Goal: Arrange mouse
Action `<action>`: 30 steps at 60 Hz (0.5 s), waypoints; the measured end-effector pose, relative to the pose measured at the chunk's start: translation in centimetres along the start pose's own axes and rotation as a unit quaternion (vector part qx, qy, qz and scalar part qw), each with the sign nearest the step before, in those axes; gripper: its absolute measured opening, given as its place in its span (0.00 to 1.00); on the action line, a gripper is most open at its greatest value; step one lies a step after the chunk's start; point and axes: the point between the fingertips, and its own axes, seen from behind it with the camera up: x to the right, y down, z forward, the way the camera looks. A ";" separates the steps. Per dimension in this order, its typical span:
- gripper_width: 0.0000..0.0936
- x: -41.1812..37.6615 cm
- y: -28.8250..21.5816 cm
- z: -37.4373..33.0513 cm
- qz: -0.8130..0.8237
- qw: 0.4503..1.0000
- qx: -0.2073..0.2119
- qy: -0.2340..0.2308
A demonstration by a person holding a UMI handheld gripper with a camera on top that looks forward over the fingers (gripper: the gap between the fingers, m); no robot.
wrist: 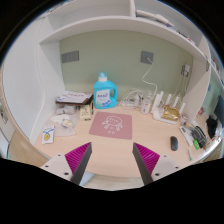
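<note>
One pale wooden worktop [110, 145] fills an alcove with a light green back wall and white shelving above. Near the wall stands a blue plastic detergent bottle with a white label [105, 92], and in front of it lies a pink rectangular mouse mat with a white pattern [111, 124]. Small clutter sits on the worktop's left part, and white items crowd the right part near the wall; none of these can be made out clearly. The tool [112, 162] hangs above the near edge, its two magenta-padded fingers [73, 161] spread wide apart with nothing between them. A small dark oval mouse [173, 143] lies beyond the right finger, right of the mat and well apart from the tool.
</note>
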 end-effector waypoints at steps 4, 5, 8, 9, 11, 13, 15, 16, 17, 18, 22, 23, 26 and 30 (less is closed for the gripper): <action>0.91 0.9 0.6 0.2 0.002 1.000 -0.002 0.005; 0.91 1.2 0.9 0.3 0.002 1.000 -0.003 0.007; 0.91 2.2 1.8 0.5 0.003 1.000 -0.007 0.011; 0.91 2.8 2.3 0.7 0.005 1.000 -0.008 0.013; 0.91 3.7 3.2 1.0 0.011 1.000 -0.011 0.016; 0.91 4.8 4.4 1.3 0.017 0.999 -0.016 0.021; 0.91 6.1 5.7 1.6 0.025 0.999 -0.027 0.027; 0.91 6.8 6.5 1.8 0.030 0.999 -0.031 0.031; 0.91 7.5 7.2 2.0 0.034 0.998 -0.036 0.035; 0.90 8.2 8.0 2.2 0.038 0.998 -0.040 0.038; 0.90 11.5 10.9 3.0 0.048 0.996 -0.056 0.052; 0.90 12.5 11.6 3.2 0.049 0.995 -0.061 0.059; 0.90 15.8 13.4 3.9 0.055 0.993 -0.068 0.080; 0.90 20.3 15.2 5.1 0.065 0.990 -0.069 0.106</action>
